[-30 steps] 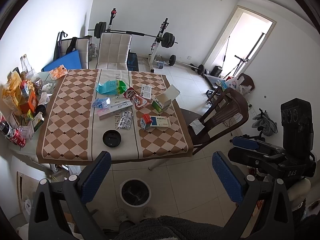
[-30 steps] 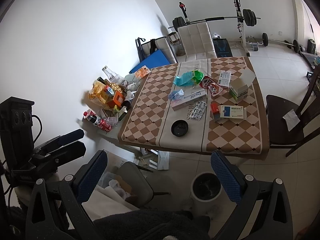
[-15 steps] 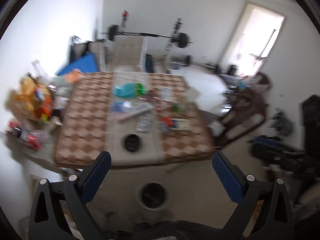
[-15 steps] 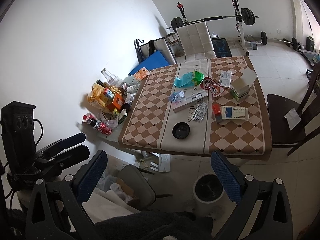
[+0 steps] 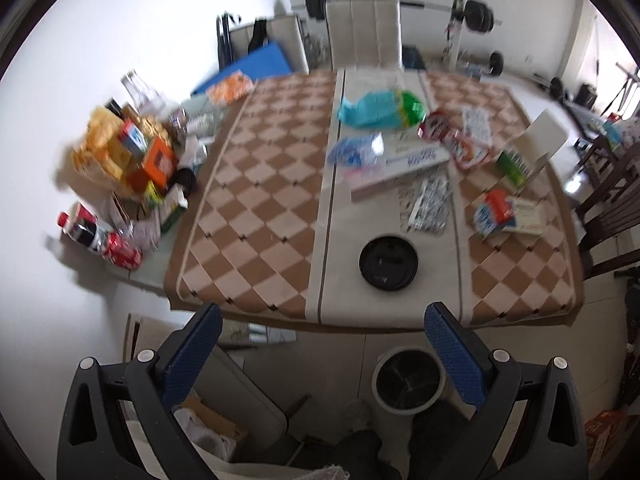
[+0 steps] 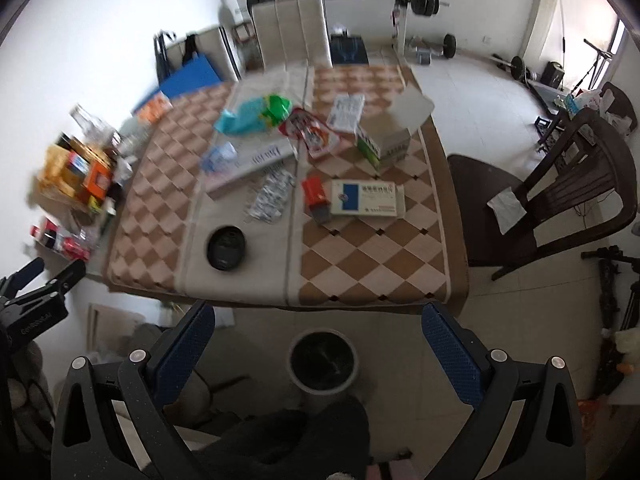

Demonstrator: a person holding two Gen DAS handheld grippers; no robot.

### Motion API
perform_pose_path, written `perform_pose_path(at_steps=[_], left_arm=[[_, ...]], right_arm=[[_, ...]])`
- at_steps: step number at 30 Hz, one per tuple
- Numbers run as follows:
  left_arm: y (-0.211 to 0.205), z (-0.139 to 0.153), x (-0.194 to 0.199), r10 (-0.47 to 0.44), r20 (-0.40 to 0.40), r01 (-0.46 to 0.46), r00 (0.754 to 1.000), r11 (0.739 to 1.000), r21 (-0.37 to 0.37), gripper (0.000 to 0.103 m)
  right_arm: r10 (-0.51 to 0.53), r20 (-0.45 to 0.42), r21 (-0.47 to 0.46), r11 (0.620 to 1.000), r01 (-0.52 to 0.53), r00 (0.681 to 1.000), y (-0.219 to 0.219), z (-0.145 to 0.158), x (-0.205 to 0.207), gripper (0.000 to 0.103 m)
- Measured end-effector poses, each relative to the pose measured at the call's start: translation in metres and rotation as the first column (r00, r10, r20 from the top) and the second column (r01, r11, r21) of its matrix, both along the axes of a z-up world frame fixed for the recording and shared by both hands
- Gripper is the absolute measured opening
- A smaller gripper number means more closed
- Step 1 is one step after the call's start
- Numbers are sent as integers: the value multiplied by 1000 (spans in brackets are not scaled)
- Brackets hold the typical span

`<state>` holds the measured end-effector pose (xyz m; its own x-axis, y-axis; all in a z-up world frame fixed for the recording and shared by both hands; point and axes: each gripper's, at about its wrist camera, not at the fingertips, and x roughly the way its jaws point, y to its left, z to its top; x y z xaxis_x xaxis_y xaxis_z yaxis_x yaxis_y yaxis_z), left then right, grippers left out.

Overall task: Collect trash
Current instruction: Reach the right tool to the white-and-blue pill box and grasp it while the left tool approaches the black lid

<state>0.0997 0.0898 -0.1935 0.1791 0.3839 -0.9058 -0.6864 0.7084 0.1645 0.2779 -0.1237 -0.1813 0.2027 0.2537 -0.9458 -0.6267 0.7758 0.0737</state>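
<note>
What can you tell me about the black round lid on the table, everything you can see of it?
The black round lid looks like thin moulded plastic, with a raised rim and a shallow recessed centre. It lies flat on the pale centre stripe of the tablecloth, near the table's front edge, apart from the blister packs behind it; nothing touches it but the cloth. The waste bin stands on the floor in front of the table. Both views are motion-blurred, so finer details are unreadable.

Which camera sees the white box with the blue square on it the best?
The right wrist view. There the white box with the blue square lies flat and sharp on the checkered cloth, its whole top face showing beside a red box. In the left wrist view, the same box is blurred, near the edge, and its blue square is not visible.
</note>
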Motion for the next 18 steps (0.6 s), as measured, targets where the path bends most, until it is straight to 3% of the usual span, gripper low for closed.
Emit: perform_pose_path(at_steps=[5, 9, 13, 17, 18], left_arm=[[5, -62, 34, 109, -122, -114, 986, 993, -34, 103], [6, -104, 68, 237, -192, -248, 952, 968, -34, 103], [0, -137, 98, 328, -250, -348, 911, 937, -38, 103], [-5, -155, 118, 370, -276, -395, 887, 918, -40, 103], [-5, -158, 121, 380, -279, -407, 882, 913, -43, 103]], right_arm=[[92, -47, -192, 976, -100, 995, 30, -85, 73, 103], [248, -94, -329, 906, -265, 964, 62, -152, 124, 103], [473, -124, -453, 755, -474, 872, 97, -209, 152, 103], [671, -155, -534, 561, -632, 726, 124, -253, 163, 103], [696, -166, -542, 527, -654, 698, 129, -262, 166, 103]])
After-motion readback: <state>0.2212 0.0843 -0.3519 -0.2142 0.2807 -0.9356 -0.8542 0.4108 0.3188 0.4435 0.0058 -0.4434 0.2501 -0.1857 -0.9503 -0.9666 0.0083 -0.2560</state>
